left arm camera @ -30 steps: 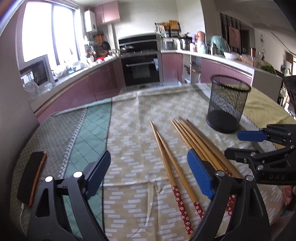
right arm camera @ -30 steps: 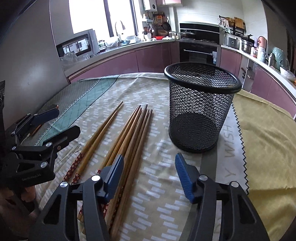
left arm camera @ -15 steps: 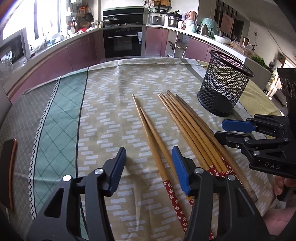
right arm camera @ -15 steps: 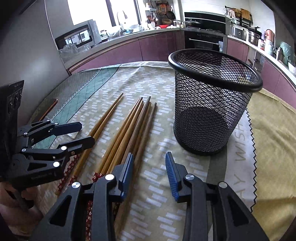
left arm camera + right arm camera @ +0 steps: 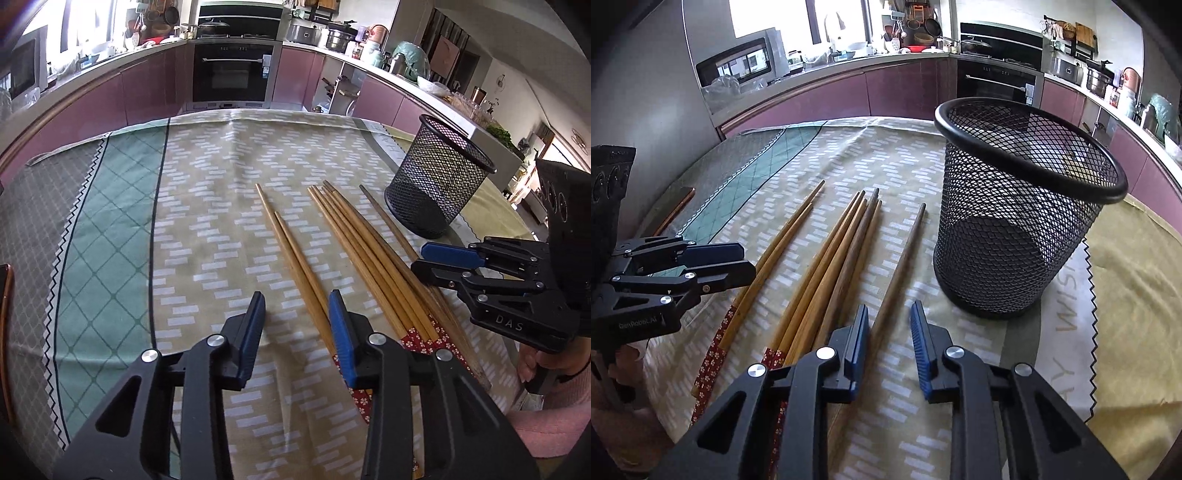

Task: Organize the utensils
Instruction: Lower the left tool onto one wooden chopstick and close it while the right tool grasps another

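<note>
while closing, right claw [image 5: 889,326] astride lone chopstick [image 5: 903,260] beside mesh cup [image 5: 1015,221]

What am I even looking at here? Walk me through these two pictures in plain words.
There is no robot. A person holds a black clamp-like tool with two blue-padded fingers in each hand, and a fisheye camera on each looks forward along its fingers. One picture comes from the left gripper, the other from the right gripper; each also shows the other tool at its edge. On the patterned beige and green tablecloth lie wooden chopsticks with red flowered ends beside an empty black wire-mesh cup. Both grippers' jaws are closing. One dark brown chopstick lies between the right jaws, ungripped. The left jaws hold nothing.
</note>
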Action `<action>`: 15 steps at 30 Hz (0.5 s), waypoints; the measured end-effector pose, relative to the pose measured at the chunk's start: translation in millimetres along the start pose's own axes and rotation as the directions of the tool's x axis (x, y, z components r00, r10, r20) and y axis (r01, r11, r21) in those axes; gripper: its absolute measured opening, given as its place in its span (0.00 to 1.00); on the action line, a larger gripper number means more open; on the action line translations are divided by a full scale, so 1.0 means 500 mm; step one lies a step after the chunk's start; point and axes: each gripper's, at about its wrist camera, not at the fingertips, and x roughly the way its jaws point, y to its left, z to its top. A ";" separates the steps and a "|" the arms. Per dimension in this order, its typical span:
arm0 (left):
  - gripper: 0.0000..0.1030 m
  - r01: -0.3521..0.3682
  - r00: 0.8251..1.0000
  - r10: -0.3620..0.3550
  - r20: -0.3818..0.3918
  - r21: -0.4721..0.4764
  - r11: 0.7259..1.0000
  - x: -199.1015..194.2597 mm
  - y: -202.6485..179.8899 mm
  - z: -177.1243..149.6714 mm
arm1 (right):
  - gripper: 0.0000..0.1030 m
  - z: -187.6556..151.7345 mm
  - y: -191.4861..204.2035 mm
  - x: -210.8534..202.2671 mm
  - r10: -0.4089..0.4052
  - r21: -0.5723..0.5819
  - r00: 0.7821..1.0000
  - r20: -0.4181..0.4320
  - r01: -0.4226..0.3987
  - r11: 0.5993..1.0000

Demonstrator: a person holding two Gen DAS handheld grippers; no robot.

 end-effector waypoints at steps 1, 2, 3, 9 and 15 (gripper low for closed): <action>0.33 -0.009 1.000 0.009 -0.002 0.002 1.000 0.001 0.003 -0.001 | 0.22 0.000 0.000 0.000 0.000 0.000 1.000 0.001 0.000 1.000; 0.33 -0.013 1.000 0.013 -0.008 0.002 1.000 0.003 0.006 -0.002 | 0.22 0.000 0.000 0.000 0.001 0.001 1.000 0.000 -0.001 1.000; 0.33 -0.010 1.000 0.010 -0.008 0.004 1.000 0.003 0.007 -0.001 | 0.22 0.000 0.001 0.000 0.001 0.001 1.000 0.000 -0.001 1.000; 0.17 -0.059 0.998 0.060 -0.036 0.048 0.997 0.008 0.002 0.006 | 0.20 0.004 0.001 0.001 -0.005 -0.009 1.000 -0.001 0.005 1.000; 0.31 -0.007 1.000 0.007 -0.008 0.053 0.999 -0.005 -0.007 0.022 | 0.19 0.010 0.003 0.006 -0.010 -0.006 1.000 0.004 0.010 1.000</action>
